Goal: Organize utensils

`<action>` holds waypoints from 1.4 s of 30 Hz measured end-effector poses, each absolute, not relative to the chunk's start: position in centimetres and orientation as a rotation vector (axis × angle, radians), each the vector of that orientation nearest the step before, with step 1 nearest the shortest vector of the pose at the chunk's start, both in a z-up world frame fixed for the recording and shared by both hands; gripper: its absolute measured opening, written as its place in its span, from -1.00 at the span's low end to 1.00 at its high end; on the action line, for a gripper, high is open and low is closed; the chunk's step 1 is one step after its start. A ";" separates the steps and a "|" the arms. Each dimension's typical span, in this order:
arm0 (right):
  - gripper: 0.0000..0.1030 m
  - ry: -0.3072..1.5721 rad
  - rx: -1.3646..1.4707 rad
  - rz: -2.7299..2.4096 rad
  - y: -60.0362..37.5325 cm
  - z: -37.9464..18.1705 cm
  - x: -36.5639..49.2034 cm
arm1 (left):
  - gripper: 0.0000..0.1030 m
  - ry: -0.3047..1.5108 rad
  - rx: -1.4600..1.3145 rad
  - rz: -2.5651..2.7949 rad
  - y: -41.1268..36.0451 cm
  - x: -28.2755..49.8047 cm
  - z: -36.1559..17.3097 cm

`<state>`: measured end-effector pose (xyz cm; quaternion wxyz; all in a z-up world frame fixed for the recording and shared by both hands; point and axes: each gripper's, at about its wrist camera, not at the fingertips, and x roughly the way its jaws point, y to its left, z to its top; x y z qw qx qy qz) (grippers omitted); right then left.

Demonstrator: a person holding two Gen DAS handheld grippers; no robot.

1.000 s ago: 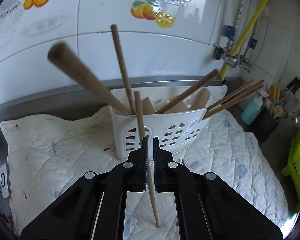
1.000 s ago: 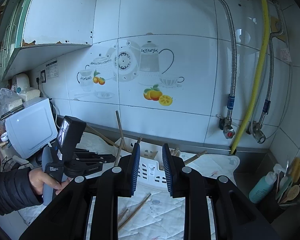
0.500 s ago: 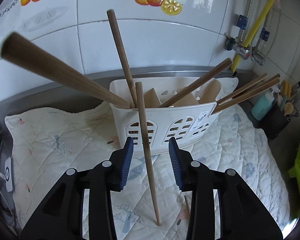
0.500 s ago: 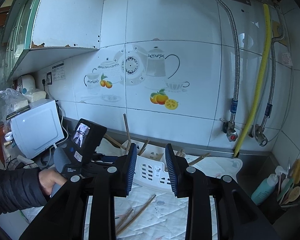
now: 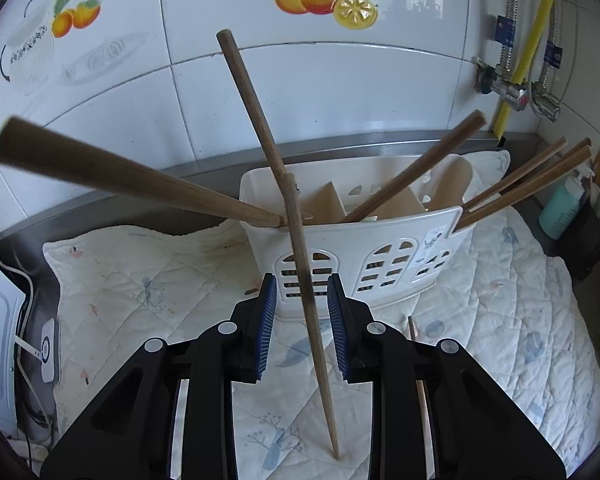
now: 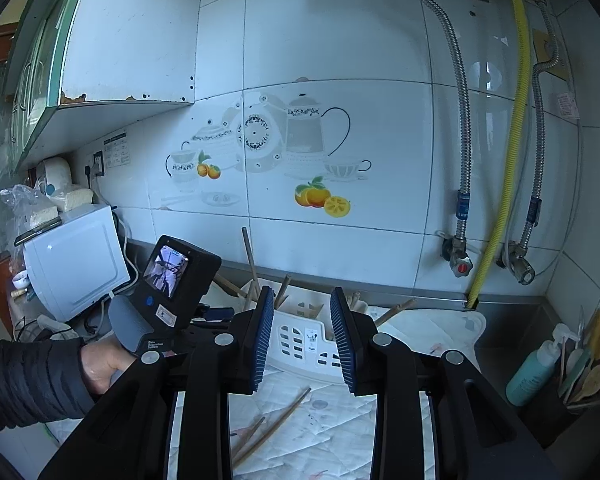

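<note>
In the left wrist view a white plastic caddy (image 5: 380, 240) stands on the quilted cloth (image 5: 140, 288), with several wooden chopsticks (image 5: 416, 172) leaning out of it. One chopstick (image 5: 316, 344) stands outside it, tip on the cloth and top resting against the caddy's front rim. My left gripper (image 5: 301, 284) straddles this chopstick; its jaws are closing, with a gap on each side of the stick. My right gripper (image 6: 301, 294) hangs open and empty above the cloth, facing the caddy (image 6: 300, 340). Loose chopsticks (image 6: 276, 420) lie on the cloth below it.
A person's hand (image 6: 100, 364) in a dark sleeve holds the left tool. A white appliance (image 6: 72, 264) stands at the left. A teal bottle (image 6: 532, 372) and a dark pot of spoons (image 6: 580, 376) sit at the right. Gas pipes (image 6: 496, 220) run down the tiled wall.
The left jaws, shut on the standing chopstick a second ago, sprang wide apart and have since narrowed a little. The chopstick stayed propped against the caddy. The right jaws widened slightly.
</note>
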<state>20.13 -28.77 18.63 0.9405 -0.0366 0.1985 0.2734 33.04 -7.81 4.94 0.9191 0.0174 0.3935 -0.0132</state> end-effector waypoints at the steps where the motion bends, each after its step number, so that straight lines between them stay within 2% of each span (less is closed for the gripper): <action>1: -0.43 0.406 -0.072 0.559 -28.9 18.6 20.2 | -0.50 0.804 0.026 -0.033 -7.8 32.9 5.1; 13: -0.43 0.399 -0.051 0.574 -29.5 18.3 19.8 | -0.50 0.788 -0.065 -0.088 -7.8 30.2 4.9; 31: -0.43 0.423 -0.024 0.591 -30.3 16.9 21.0 | -0.50 0.795 -0.098 -0.003 -6.5 32.8 1.9; 35: -0.43 0.426 -0.017 0.589 -30.4 16.7 21.1 | -0.87 0.782 -0.082 -0.015 -6.7 32.9 1.8; 42: -0.43 0.418 -0.015 0.588 -30.5 17.0 20.9 | -0.89 0.735 -0.091 -0.042 -7.0 31.6 2.5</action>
